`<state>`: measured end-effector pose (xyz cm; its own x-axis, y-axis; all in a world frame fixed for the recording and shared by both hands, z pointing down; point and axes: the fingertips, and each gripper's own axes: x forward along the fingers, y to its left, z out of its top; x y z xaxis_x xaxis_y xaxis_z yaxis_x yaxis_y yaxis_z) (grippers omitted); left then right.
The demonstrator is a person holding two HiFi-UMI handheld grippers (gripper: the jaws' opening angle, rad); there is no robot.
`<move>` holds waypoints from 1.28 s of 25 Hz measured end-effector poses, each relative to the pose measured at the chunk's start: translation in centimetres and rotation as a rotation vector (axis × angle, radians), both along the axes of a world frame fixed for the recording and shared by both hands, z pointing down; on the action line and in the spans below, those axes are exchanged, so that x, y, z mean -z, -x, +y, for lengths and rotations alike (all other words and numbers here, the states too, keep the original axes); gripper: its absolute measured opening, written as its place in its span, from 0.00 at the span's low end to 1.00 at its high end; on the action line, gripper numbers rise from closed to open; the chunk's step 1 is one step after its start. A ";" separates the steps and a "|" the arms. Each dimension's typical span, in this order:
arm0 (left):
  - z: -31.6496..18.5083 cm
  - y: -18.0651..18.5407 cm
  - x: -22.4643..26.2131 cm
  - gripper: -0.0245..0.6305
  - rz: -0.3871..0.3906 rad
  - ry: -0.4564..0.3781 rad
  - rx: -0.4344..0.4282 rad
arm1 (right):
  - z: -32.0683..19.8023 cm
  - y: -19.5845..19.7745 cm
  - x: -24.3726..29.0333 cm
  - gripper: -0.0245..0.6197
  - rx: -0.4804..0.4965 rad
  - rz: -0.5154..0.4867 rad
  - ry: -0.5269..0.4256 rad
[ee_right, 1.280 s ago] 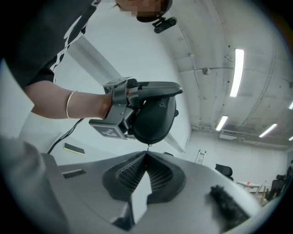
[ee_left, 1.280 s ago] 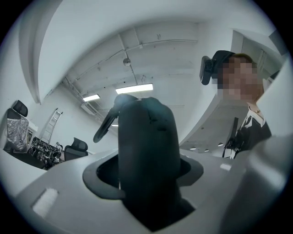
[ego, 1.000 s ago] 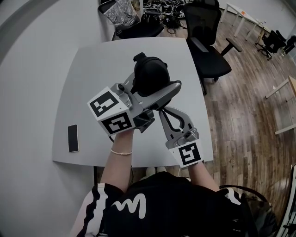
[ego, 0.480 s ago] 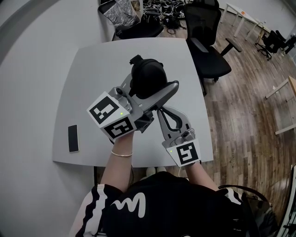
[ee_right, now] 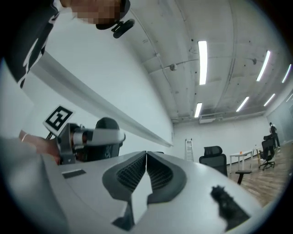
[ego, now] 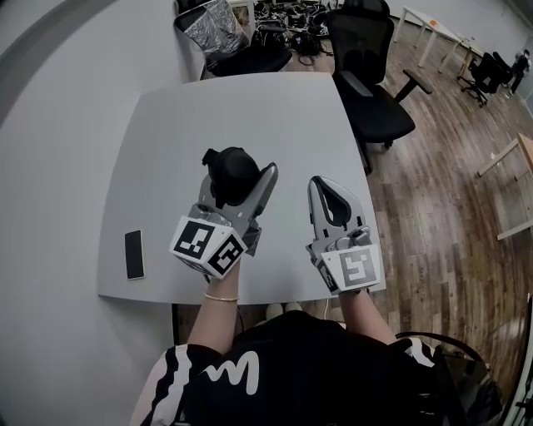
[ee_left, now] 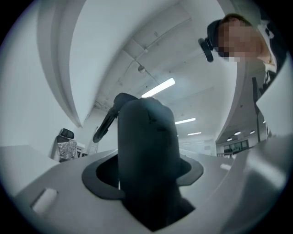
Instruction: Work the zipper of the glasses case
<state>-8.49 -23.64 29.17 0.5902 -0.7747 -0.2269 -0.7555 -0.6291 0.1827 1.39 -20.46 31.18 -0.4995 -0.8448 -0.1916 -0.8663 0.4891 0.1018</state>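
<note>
The black glasses case (ego: 226, 170) is clamped between the jaws of my left gripper (ego: 240, 181) and held above the white table (ego: 166, 125). In the left gripper view the case (ee_left: 146, 151) stands upright between the two grey fingers (ee_left: 59, 192). A dark loop (ee_left: 106, 122) hangs off its top left. My right gripper (ego: 325, 187) is apart from the case, to its right, with its jaws together and nothing between them. In the right gripper view its ribbed pads (ee_right: 132, 171) meet at the tips, and the left gripper with the case (ee_right: 107, 137) shows to the left.
A black phone (ego: 133, 254) lies near the table's front left edge. A black office chair (ego: 371, 75) stands off the table's far right corner. Clutter and a silver bag (ego: 212, 25) sit beyond the far edge. Wooden floor lies to the right.
Both grippers came back toward the person. The case moved with the left gripper, nearer and to the left. The right gripper drew away from beside the case and now stands apart on the right.
</note>
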 end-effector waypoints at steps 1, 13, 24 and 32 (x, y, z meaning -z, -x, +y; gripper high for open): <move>0.1 -0.4 -1.4 0.48 -0.037 0.020 0.012 | 0.0 -0.1 0.4 0.05 -0.006 -0.002 -0.006; 1.8 -1.9 -6.7 0.48 -0.143 0.065 0.067 | 0.1 1.9 -1.0 0.05 0.014 0.095 0.016; 2.2 -2.3 -6.1 0.48 -0.123 0.073 0.061 | 0.3 2.0 -0.8 0.05 0.009 0.087 0.019; 2.9 -2.0 -5.7 0.48 -0.126 0.047 0.099 | 0.5 2.3 -1.1 0.05 -0.004 0.062 0.058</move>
<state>-6.50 -20.78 34.87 0.5324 -0.8383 -0.1177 -0.8320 -0.5438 0.1100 -0.95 -19.95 32.26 -0.5059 -0.8555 -0.1110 -0.8609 0.4926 0.1271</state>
